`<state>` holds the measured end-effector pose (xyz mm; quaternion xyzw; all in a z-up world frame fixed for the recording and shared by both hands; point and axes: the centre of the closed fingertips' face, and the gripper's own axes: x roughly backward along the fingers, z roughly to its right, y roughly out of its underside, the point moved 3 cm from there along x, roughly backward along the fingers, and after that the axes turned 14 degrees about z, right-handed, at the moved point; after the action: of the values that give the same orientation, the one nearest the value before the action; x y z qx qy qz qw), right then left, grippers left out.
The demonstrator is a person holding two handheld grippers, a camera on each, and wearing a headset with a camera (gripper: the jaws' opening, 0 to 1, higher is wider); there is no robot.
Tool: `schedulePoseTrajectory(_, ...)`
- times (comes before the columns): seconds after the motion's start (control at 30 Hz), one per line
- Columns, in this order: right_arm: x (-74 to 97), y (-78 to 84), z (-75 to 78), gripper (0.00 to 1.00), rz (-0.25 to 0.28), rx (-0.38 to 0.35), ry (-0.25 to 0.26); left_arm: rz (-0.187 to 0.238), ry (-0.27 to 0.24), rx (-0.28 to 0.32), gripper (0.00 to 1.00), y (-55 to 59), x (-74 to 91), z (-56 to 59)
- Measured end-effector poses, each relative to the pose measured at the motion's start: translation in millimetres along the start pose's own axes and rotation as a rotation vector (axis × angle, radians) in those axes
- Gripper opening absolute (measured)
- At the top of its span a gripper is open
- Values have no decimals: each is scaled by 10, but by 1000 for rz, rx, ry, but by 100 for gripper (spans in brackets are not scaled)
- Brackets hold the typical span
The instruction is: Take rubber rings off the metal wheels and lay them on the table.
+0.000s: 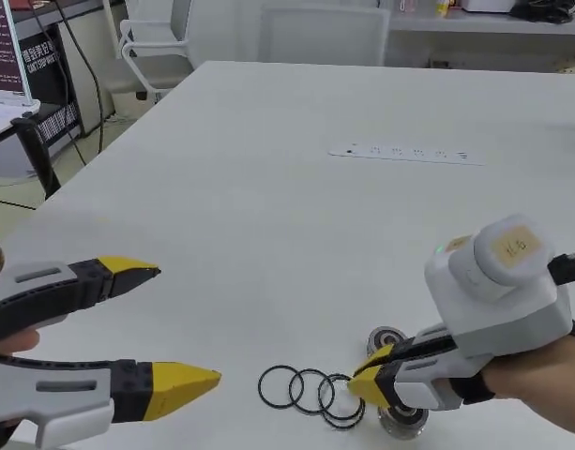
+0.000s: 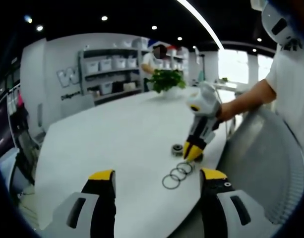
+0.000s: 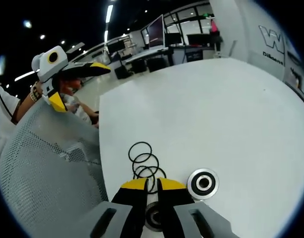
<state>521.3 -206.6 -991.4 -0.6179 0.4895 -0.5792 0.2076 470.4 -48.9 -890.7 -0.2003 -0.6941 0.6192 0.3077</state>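
The left gripper (image 1: 172, 323) hovers at the near edge of the white bench (image 1: 268, 187), yellow-tipped jaws spread wide around nothing. Right of it, thin black rubber rings (image 1: 310, 391) lie overlapping in a row on the bench. The right gripper (image 1: 367, 382) is clenched at the row's right end, above a round silver metal wheel (image 1: 404, 420); whether it pinches a ring is unclear. A second wheel (image 1: 387, 339) lies just behind.

This looks like an office or a lab room. There is a big white table (image 1: 268, 206), white chairs (image 1: 151, 42), shelves (image 2: 107, 69) full of white boxes, computer screens (image 3: 155, 30) (on far desks) and a green plant (image 2: 166, 79).
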Motion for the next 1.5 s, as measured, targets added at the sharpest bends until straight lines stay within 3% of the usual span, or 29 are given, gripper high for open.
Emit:
schedulePoseTrajectory(0.17,58,-37,64,11,9,-8,24,1,0,3,70,7,-5,-5)
schedulePoseTrajectory(0.27,121,-157,76,11,75,-67,23,3,0,6,70,14,-16,-12)
schedulePoseTrajectory(0.47,282,-371,66,29,158,-109,19,6,9,10,71,26,-35,-24)
schedulePoseTrajectory(0.6,357,-478,26,46,179,-40,16,7,8,12,71,36,-41,-47)
schedulePoseTrajectory(0.77,420,-547,-103,52,196,-30,-22,11,14,16,71,46,-37,-57)
schedulePoseTrajectory(0.93,494,-484,-126,66,171,48,-8,-1,22,26,71,111,-30,-38)
schedulePoseTrajectory(1.1,622,-416,-148,83,168,38,-13,-13,20,38,72,169,-7,-32)
schedulePoseTrajectory(1.27,825,-315,-81,85,204,74,30,-13,9,52,72,194,13,-37)
schedulePoseTrajectory(1.5,1084,-118,1,93,268,11,107,-19,1,58,73,217,18,-61)
